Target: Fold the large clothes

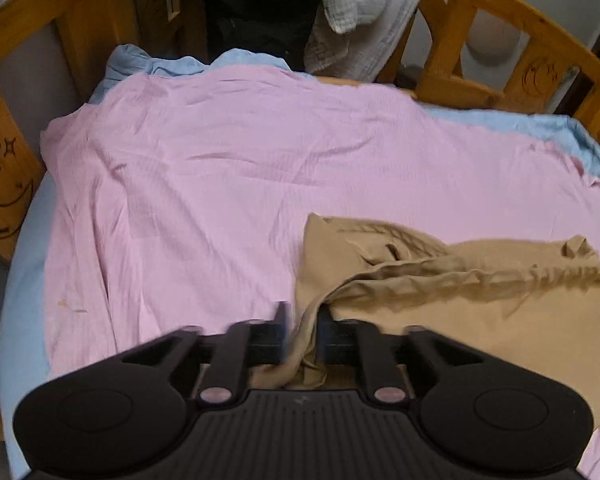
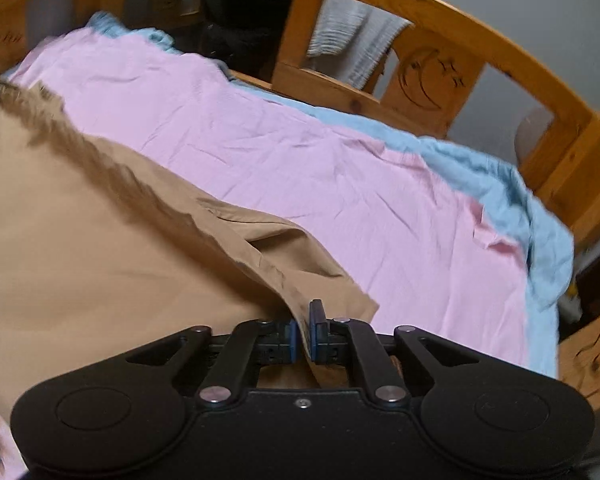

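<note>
A tan garment (image 1: 440, 304) lies on a pink sheet (image 1: 228, 168) spread over the bed. My left gripper (image 1: 302, 320) is shut on a bunched edge of the tan garment at its left side. In the right wrist view the tan garment (image 2: 100, 208) fills the lower left, with a gathered waistband running diagonally. My right gripper (image 2: 303, 326) is shut on a fold of the tan garment near its right corner. Both grippers hold the cloth low over the pink sheet (image 2: 300, 140).
A light blue sheet (image 2: 500, 184) shows under the pink one along the far and right edges. A wooden bed rail (image 2: 460, 40) with carved moons surrounds the bed. A white cloth (image 1: 364, 12) hangs over the rail; dark clothing (image 1: 260, 8) hangs behind.
</note>
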